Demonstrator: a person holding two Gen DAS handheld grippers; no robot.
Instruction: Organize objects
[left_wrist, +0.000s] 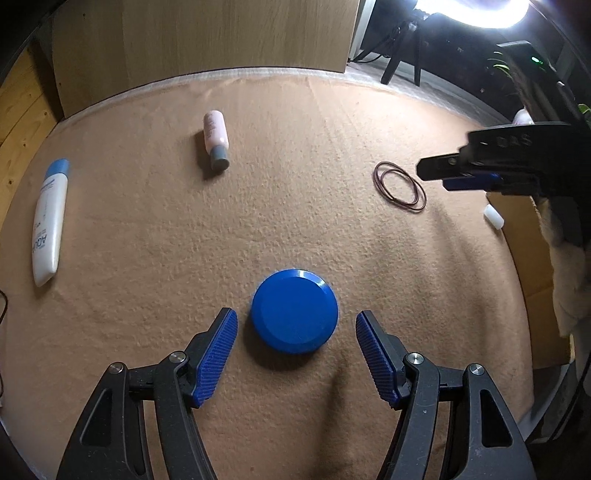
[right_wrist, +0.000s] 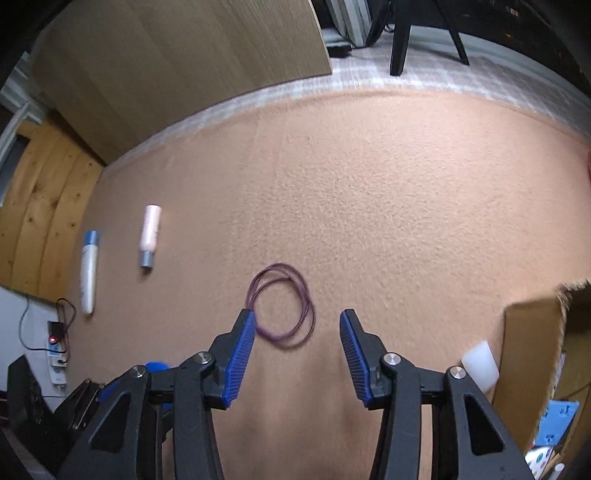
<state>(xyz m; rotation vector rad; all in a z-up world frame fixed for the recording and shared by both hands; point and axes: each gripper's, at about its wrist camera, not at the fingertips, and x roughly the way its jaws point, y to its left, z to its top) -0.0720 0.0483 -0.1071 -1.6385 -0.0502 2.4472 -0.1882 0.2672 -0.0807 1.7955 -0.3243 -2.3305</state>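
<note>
Tan blanket (left_wrist: 295, 221) — tin (left_wrist: 294, 311), bottle (left_wrist: 215, 140), tube (left_wrist: 50, 221), bands (left_wrist: 399, 187).

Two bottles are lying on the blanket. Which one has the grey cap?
The small pink bottle, lying further in on the tan blanket. The longer white tube-shaped bottle near the edge has a blue cap instead.

- A room in a home: a peach blanket (right_wrist: 369, 184) lies ahead of the fingers.
- Beyond it, a wooden board (right_wrist: 177, 66), pine panelling (right_wrist: 40, 206) and chair legs (right_wrist: 402, 40).
</note>
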